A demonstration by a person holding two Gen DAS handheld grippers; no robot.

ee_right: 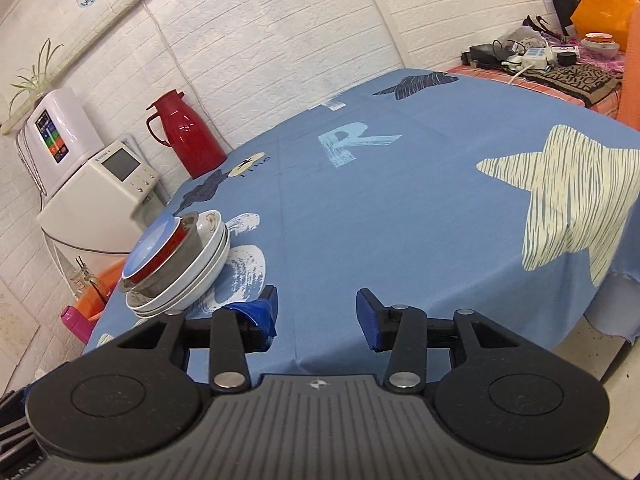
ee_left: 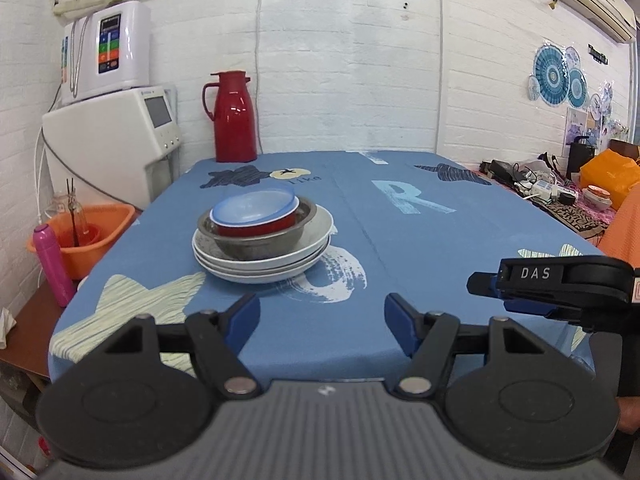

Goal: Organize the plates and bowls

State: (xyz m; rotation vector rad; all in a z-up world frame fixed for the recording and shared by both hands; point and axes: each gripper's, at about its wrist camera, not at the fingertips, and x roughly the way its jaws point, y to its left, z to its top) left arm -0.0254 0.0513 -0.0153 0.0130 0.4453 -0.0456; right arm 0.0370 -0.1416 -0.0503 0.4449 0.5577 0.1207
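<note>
A stack stands on the blue tablecloth (ee_left: 360, 240): white plates (ee_left: 316, 252) at the bottom, a steel bowl (ee_left: 256, 246) on them, and a red bowl (ee_left: 256, 226) with a blue lid (ee_left: 254, 204) on top. The same stack (ee_right: 176, 264) appears at the left of the right wrist view. My left gripper (ee_left: 322, 320) is open and empty, near the table's front edge, short of the stack. My right gripper (ee_right: 316, 312) is open and empty, to the right of the stack. Its black body (ee_left: 560, 284) shows at the right in the left wrist view.
A red thermos jug (ee_left: 234, 118) stands at the table's back left by the white brick wall. White appliances (ee_left: 112, 136), an orange basin (ee_left: 84, 240) and a pink bottle (ee_left: 52, 268) sit left of the table. A cluttered side table (ee_left: 552, 192) is at the right.
</note>
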